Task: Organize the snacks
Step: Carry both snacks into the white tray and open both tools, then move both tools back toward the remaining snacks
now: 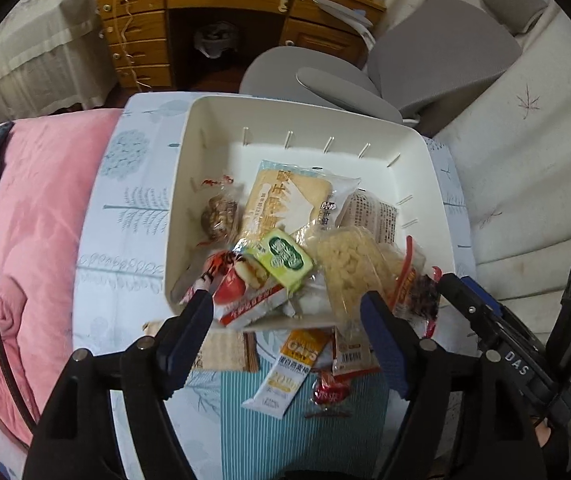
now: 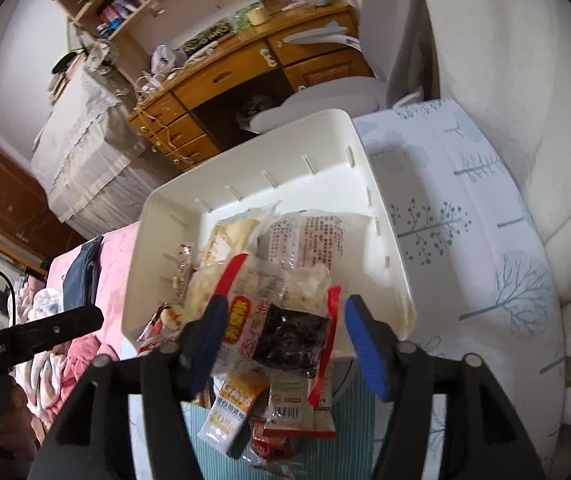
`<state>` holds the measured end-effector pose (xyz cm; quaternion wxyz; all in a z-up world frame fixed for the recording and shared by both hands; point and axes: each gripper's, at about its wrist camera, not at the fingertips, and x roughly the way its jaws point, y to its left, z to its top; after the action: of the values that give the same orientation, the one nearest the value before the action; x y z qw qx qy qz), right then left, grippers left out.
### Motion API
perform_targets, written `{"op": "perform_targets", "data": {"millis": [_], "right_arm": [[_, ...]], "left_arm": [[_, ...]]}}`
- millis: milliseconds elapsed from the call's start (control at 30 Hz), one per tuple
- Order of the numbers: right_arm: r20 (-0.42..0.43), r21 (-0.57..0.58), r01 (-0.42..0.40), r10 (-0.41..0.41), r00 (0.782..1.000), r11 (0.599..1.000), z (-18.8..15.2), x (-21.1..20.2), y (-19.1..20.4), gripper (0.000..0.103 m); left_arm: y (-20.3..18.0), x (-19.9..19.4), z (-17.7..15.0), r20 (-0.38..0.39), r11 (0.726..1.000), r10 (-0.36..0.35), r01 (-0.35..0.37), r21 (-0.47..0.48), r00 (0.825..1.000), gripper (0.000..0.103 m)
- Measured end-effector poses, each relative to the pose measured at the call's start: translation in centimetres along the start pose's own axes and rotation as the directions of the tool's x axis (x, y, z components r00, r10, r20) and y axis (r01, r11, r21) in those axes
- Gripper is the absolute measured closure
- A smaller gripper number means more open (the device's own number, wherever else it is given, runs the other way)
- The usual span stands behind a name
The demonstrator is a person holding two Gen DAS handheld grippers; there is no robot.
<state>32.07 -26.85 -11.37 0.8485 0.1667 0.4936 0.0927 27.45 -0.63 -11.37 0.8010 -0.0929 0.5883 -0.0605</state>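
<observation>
Lying at far left, a pink quilt [image 1: 33, 216] beside the tree-printed sheet [image 1: 125, 216]. Resting on that sheet, a white bin [image 1: 213, 128] holding a heap of snacks: a walnut pouch [image 1: 219, 216] at its left, a big cracker pack [image 1: 285, 200] in the middle, a small green packet [image 1: 287, 258] just in front of it, a clear bag of pale puffs [image 1: 349, 268] toward the right.

Hovering over the bin's near edge, the left gripper [image 1: 285, 312], fingers [image 1: 187, 336] spread wide and pressing on nothing; a red-and-white wrapper [image 1: 253, 304] sitting between them, just beside the left pad. Below, outside the bin, an oat bar sachet [image 1: 285, 368] and a red candy [image 1: 329, 392] lying on striped teal cloth [image 1: 245, 432].

Further right, the right gripper [image 2: 281, 320], jaws moderately apart, a clear packet with a dark filling [image 2: 291, 340] between them; the left pad touching or nearly touching it, a visible gap at the right pad [image 2: 365, 348]. Hard to tell whether gripped or loose. Beyond, a wooden desk [image 2: 221, 80].
</observation>
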Motion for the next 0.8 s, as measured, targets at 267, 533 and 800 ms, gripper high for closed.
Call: {"op": "perform_targets", "data": {"millis": [267,533,800], "right_arm": [[0.019,-0.034,-0.058,0.059,0.998,0.998,-0.8,-3.1,0.6,0.030],[0.019,-0.054,-0.105,0.106,0.994,0.993,-3.5,-6.5,0.8,0.021],[-0.049,-0.051,-0.122,0.119,0.992,0.991,-7.4,-7.8,0.3,0.021]], "left_arm": [[-0.6,-4.6,-3.2,0.069,0.999,0.023,-0.020,-0.041,0.997,0.028],[-0.7,-8.7,-8.7,0.112,0.995,0.035,-0.024,-0.097,0.993,0.027],[0.5,-10.4,-14.9,0.097,0.989,0.057,-0.043,-0.139,0.994,0.027]]}}
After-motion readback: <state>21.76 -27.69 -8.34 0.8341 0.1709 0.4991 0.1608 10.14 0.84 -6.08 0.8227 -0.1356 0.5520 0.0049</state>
